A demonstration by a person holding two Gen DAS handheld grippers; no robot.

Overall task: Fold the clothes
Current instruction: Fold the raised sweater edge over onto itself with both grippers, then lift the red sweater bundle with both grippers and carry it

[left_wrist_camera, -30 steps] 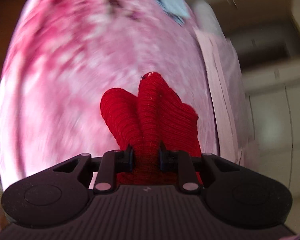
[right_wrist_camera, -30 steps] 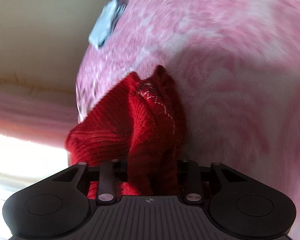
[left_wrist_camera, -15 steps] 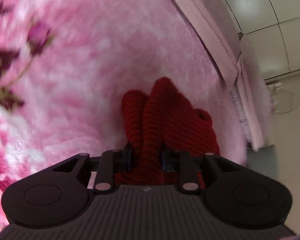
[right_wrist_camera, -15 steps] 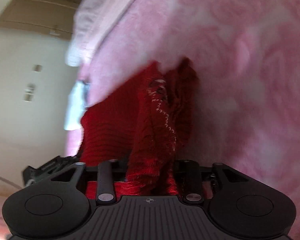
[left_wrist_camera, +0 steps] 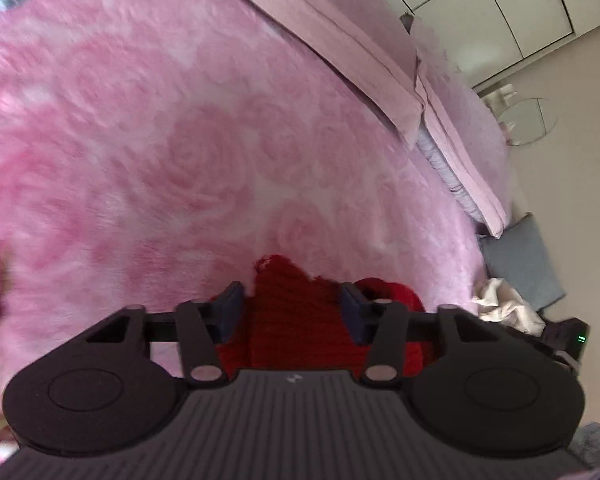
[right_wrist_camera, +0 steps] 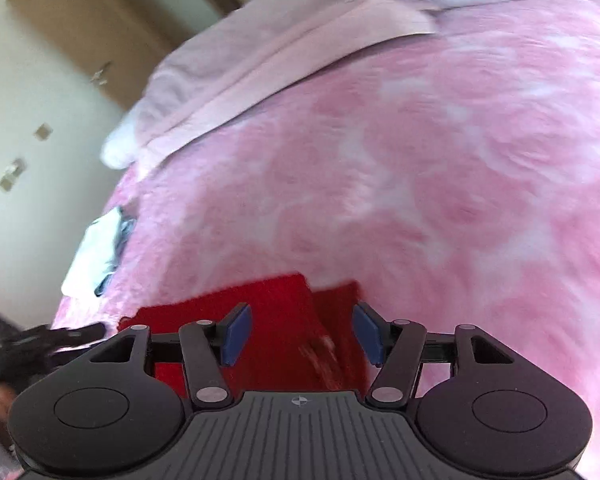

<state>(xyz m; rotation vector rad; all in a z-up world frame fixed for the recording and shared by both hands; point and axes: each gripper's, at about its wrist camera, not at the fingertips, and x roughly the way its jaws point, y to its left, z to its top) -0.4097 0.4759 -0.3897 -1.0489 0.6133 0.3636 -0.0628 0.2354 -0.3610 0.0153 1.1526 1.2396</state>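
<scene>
1. Left wrist view: my left gripper (left_wrist_camera: pixel 291 310) has its fingers spread, with the red sweater (left_wrist_camera: pixel 296 320) lying between and under them but gripped by neither pad.
2. The sweater rests on the pink blanket (left_wrist_camera: pixel 180 152), which fills the view ahead of and to the left of my gripper.
3. Ahead and to the right runs a pale pink pillow (left_wrist_camera: pixel 340 28); farther right lie a grey cushion (left_wrist_camera: pixel 520 256) and a white cloth (left_wrist_camera: pixel 500 304).
4. Right wrist view: my right gripper (right_wrist_camera: pixel 300 334) is likewise spread, its blue pads (right_wrist_camera: pixel 236 334) apart and clear of the sweater (right_wrist_camera: pixel 268 320).
5. The sweater lies flat on the blanket (right_wrist_camera: pixel 440 184), directly beneath my fingers and extending left.
6. Ahead and to the left, a white garment (right_wrist_camera: pixel 96 256) sits at the blanket's edge.
</scene>
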